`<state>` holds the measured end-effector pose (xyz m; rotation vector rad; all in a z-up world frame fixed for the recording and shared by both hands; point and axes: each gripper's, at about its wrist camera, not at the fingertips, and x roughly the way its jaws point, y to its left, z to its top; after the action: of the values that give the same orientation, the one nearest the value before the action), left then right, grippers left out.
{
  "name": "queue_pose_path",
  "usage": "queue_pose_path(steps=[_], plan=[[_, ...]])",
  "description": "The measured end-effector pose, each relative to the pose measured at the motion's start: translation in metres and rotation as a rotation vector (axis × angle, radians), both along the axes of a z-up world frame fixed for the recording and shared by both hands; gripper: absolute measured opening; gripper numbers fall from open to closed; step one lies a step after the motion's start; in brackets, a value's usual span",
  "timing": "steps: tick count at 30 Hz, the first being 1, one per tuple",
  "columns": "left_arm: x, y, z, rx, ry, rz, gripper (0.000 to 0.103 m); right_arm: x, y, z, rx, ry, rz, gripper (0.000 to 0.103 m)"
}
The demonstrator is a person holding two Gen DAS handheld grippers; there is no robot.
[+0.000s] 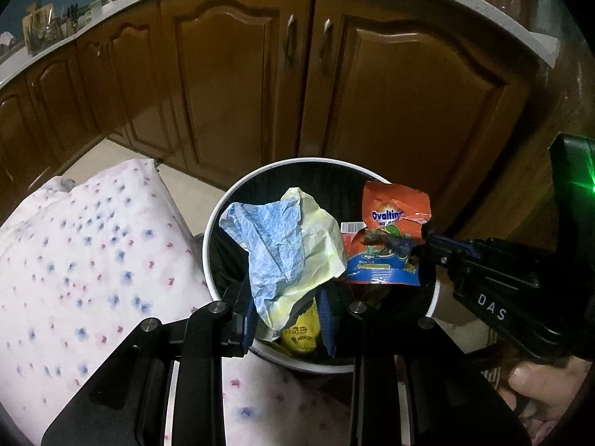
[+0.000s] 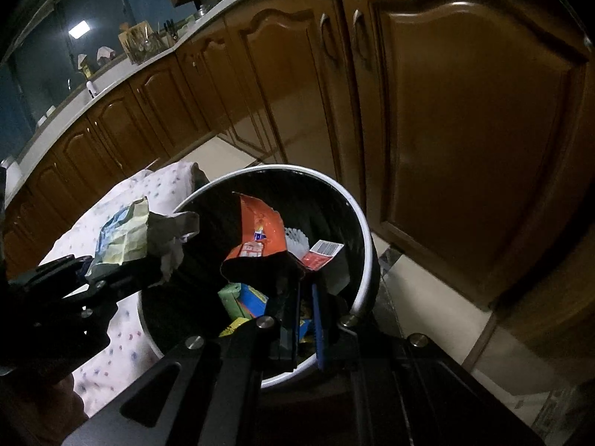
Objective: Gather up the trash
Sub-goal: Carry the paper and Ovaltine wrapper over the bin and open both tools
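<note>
A round black bin with a white rim (image 1: 206, 245) (image 2: 362, 230) stands on the floor below both grippers. My left gripper (image 1: 288, 325) is shut on a crumpled blue and pale yellow wrapper (image 1: 286, 249), held over the bin's mouth. My right gripper (image 1: 424, 241) reaches in from the right, shut on a torn orange Ovaltine packet (image 1: 390, 238) above the bin's right side. In the right wrist view, the right gripper (image 2: 306, 290) pinches the packet's (image 2: 260, 230) lower edge. The left gripper (image 2: 93, 271) holds its wrapper (image 2: 126, 238) by the bin's left rim.
Inside the bin lie a yellow packet (image 1: 301, 330), a red carton with a barcode (image 2: 321, 254) and green and blue wrappers (image 2: 241, 297). A flower-print cloth (image 1: 93, 260) lies left of the bin. Brown cabinet doors (image 1: 260, 93) stand behind. A hand (image 1: 539, 383) grips the right tool.
</note>
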<state>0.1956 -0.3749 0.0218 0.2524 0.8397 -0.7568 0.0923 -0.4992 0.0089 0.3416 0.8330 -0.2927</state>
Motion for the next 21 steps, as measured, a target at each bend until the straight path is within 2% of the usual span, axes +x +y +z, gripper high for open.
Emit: queue_pose_path(steps=[11,14,17,19,21], plan=[[0.0062,-0.004,-0.009,0.016,0.022,0.005,0.026,0.0029,-0.004,-0.0024,0.019,0.01,0.004,0.01],[0.0062,-0.0062,-0.0103,0.022,0.025,0.002,0.029,0.0034,-0.0042,-0.0028,0.023,0.013,0.006,0.01],[0.0045,-0.0053,-0.0095,0.027,0.016,0.007,0.04,0.0006,-0.0054,-0.0012,0.032,0.003,0.002,0.013],[0.003,-0.0022,-0.0077,0.027,0.005,0.014,0.057,-0.0017,-0.0071,0.0003,0.041,-0.009,-0.006,0.023],[0.0014,0.0023,-0.0054,0.018,-0.008,0.025,0.06,-0.0032,-0.0072,0.0023,0.045,-0.024,-0.01,0.029]])
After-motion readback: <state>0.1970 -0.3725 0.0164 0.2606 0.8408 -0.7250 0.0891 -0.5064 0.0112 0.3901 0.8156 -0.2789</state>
